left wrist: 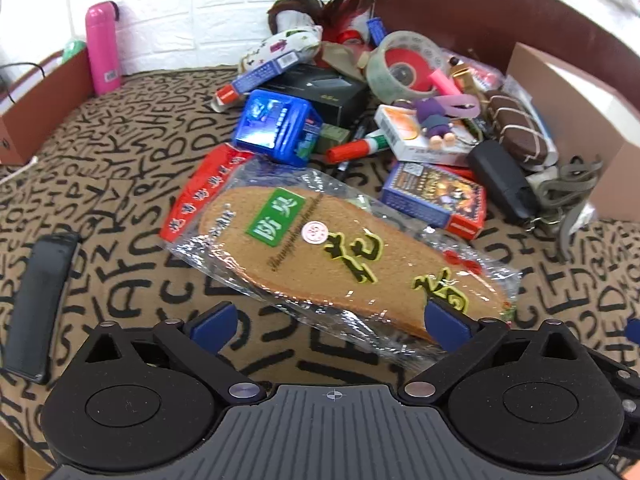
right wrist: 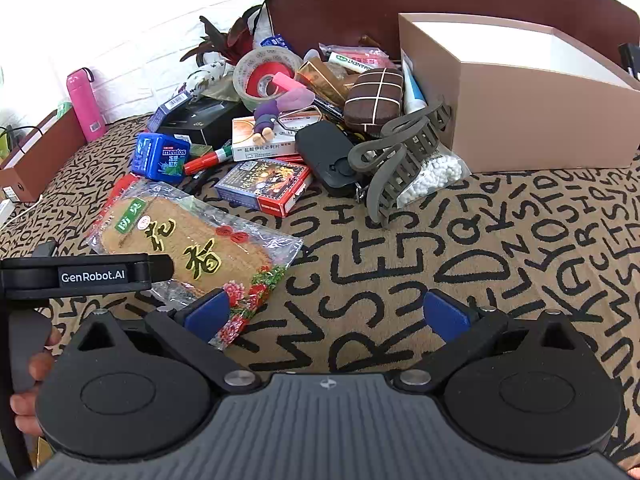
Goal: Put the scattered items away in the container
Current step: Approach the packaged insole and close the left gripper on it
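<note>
A pile of scattered items lies on a letter-patterned cloth. A packet of insoles (left wrist: 332, 256) lies nearest, also in the right wrist view (right wrist: 180, 248). My left gripper (left wrist: 332, 320) is open, its jaws astride the packet's near end, apart from it. My right gripper (right wrist: 328, 314) is open and empty over bare cloth, right of the packet. The open tan box (right wrist: 520, 120) stands at the right; its corner shows in the left wrist view (left wrist: 560, 92). Beside it lie a grey hair claw (right wrist: 404, 160), a card box (right wrist: 268, 184) and a blue Mentos tub (right wrist: 160, 156).
A tape roll (right wrist: 264, 72), a brown cushion-like case (right wrist: 374, 100), a black key case (right wrist: 328, 156), markers and small boxes are heaped behind. A pink bottle (left wrist: 102, 48) and a brown box (left wrist: 44, 108) stand at the far left. A black flat object (left wrist: 38, 304) lies left.
</note>
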Demonstrator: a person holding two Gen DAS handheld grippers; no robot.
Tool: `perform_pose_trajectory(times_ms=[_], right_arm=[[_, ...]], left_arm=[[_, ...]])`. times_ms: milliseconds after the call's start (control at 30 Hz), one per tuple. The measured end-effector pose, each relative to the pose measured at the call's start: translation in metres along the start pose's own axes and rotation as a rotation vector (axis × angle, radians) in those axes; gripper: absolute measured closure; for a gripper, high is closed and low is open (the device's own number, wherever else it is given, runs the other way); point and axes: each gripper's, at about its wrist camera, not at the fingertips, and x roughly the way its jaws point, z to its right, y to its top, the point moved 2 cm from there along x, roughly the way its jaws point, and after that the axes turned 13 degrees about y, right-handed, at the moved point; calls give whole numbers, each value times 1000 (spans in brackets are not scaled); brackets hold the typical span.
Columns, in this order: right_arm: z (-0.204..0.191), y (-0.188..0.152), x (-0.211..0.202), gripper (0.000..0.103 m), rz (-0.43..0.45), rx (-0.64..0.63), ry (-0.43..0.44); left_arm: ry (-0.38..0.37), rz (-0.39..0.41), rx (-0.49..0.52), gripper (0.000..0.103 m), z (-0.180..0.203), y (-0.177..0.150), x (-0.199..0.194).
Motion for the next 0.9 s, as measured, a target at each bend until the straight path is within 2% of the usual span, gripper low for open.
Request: perform_pose_trajectory(times_ms=[133, 233, 367, 700, 900], right_arm=[[-7, -3, 4, 1, 7, -108, -34], [-12, -3, 7, 1, -3, -160, -21], [-15, -5, 9, 1, -12, -161, 20], [-20, -8, 20, 1, -50, -183, 42], [-29, -9, 30, 1, -75, -229, 52]], left_arm=[[51, -16, 58, 0, 6, 3, 2], [29, -33, 98, 0, 8, 4, 6], [40, -19, 88, 0, 5, 2, 8], [-24, -45, 37, 5, -10, 0, 16], [-7, -26, -19, 5, -30, -3, 21]])
